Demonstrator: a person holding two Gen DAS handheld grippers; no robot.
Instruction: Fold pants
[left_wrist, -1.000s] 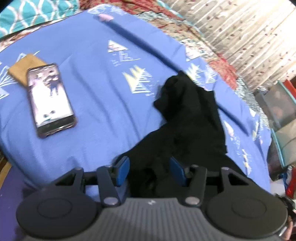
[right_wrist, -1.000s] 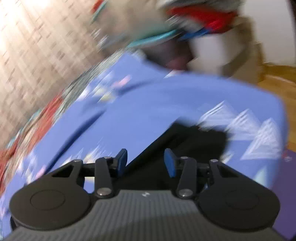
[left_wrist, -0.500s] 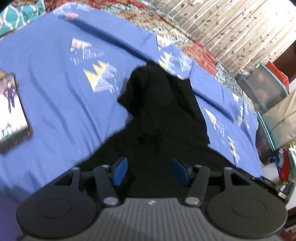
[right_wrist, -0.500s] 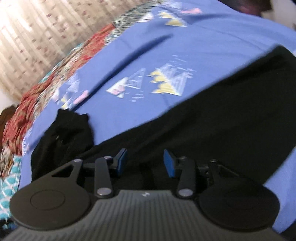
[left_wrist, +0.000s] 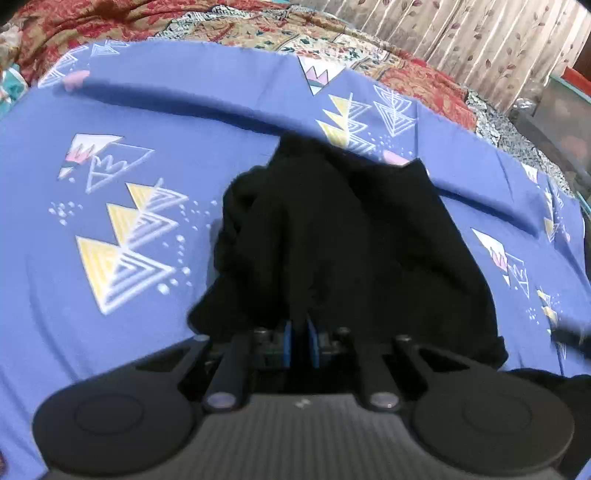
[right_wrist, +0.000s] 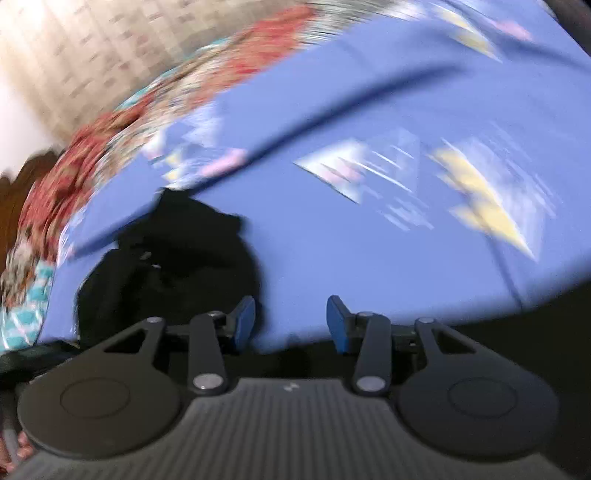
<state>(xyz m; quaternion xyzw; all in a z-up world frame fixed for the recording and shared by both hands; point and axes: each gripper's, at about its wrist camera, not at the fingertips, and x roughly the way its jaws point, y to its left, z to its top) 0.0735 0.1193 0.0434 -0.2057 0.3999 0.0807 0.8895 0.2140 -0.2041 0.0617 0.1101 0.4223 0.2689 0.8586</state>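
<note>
A big blue bedsheet with yellow and white triangle shapes (left_wrist: 155, 206) covered the bed. Behind it lay a red and cream flowery blanket (left_wrist: 229, 33), and past that hung a pale curtain with small leaves (left_wrist: 461, 33). The soft black pants (left_wrist: 354, 240) lay in a crumpled heap in the middle of the sheet, reaching back to the left gripper (left_wrist: 298, 343). Its blue jaws had just snapped together and seemed to pinch the near edge of the pants, though the dark cloth made that hard to see. The right gripper (right_wrist: 291, 321) had its jaws spread apart over bare sheet, with nothing between them.
</note>
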